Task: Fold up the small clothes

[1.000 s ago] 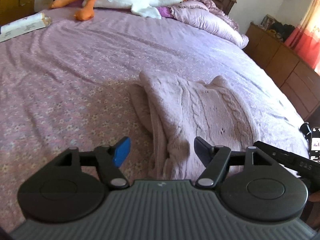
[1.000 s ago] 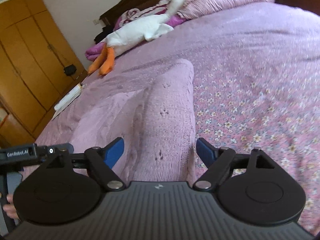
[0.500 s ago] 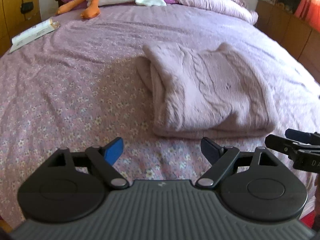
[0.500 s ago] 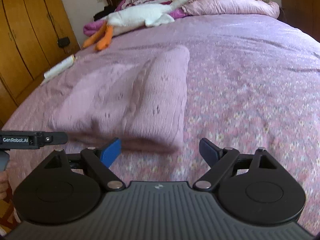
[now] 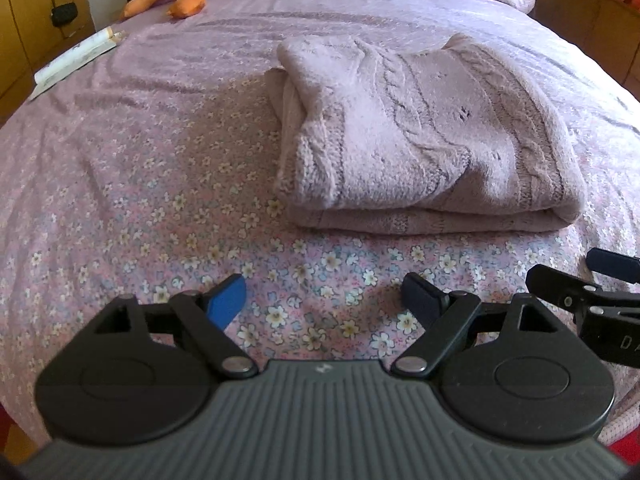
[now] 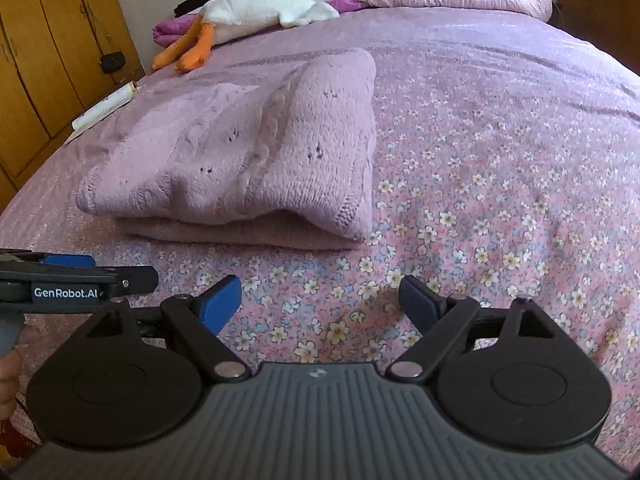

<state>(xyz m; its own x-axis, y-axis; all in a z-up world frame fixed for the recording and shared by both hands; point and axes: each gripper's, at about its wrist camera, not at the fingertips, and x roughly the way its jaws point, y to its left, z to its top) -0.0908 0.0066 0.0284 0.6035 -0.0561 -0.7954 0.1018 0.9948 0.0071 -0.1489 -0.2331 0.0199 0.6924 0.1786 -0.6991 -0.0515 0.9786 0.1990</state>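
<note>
At the far left edge of the bed (image 5: 120, 184), a rolled paper (image 5: 76, 60) is being kept beside a wooden wardrobe (image 6: 48, 80). The left gripper (image 5: 323, 295) is being held over the flowered bedspread with its jaws spread wide and nothing between them. The folded pink knitted sweater (image 5: 420, 136) is lying flat on the bed, just beyond both grippers and touched by neither. A white plush goose (image 6: 280, 0) is resting near the pillows. The right gripper (image 6: 320, 298) is being held wide open likewise, with only bedspread showing between its jaws.
</note>
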